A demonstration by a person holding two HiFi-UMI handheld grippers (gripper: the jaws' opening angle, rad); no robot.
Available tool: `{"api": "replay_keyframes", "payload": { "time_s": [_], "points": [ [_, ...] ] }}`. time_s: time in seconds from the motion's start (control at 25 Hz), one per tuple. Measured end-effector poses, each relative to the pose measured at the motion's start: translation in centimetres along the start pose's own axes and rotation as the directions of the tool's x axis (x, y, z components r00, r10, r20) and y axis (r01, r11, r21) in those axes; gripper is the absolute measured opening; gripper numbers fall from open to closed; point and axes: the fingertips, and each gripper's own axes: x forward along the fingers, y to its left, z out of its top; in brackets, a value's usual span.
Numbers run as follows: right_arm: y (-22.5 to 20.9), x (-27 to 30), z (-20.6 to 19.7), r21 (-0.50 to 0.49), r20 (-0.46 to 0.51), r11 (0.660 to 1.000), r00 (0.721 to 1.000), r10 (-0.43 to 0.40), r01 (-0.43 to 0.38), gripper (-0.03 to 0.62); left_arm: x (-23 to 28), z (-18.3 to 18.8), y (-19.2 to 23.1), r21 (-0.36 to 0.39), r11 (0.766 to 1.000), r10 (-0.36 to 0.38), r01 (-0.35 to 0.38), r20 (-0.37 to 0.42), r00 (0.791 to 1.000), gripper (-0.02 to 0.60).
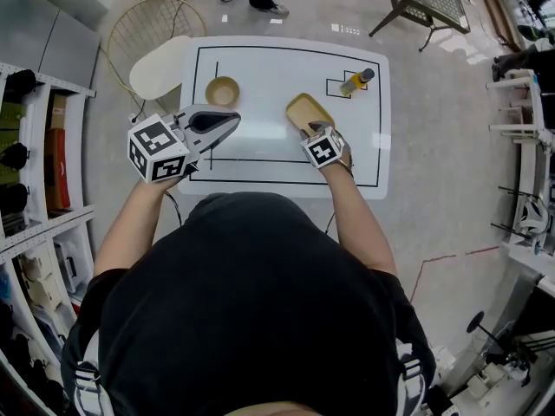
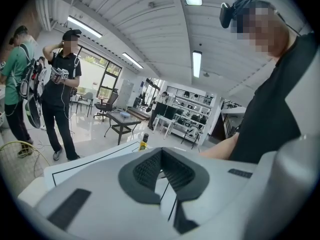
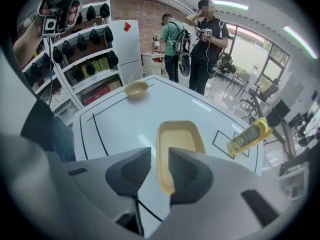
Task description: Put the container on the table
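Lying flat: container (image 3: pixel 177 146) | just ahead of right gripper (image 3: pixel 159 158), lengthwise | jaws apart, gripping nothing | left gripper (image 2: pixel 161 154) farther, jaws together

The container (image 1: pixel 309 111) is a shallow, tan, rectangular tray with rounded corners and a raised rim. It is empty and rests flat, open side up, on the table (image 1: pixel 277 72), a white, black-lined rectangular top. In the head view it lies just right of centre in the upper half, with its long axis angled toward the upper left. In the right gripper view the container (image 3: pixel 181 136) occupies the frame centre.
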Motion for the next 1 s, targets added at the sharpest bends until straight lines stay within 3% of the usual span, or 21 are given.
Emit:
{"api": "replay_keyframes", "payload": {
  "time_s": [1.0],
  "points": [
    [-0.9,-10.0,1.4,0.102,0.149,0.99,0.982,-0.113,0.098,0.089,-1.8,0.9,-4.4,0.056,0.998,-0.032,0.029,0.054,0.998,0.006]
  ]
}}
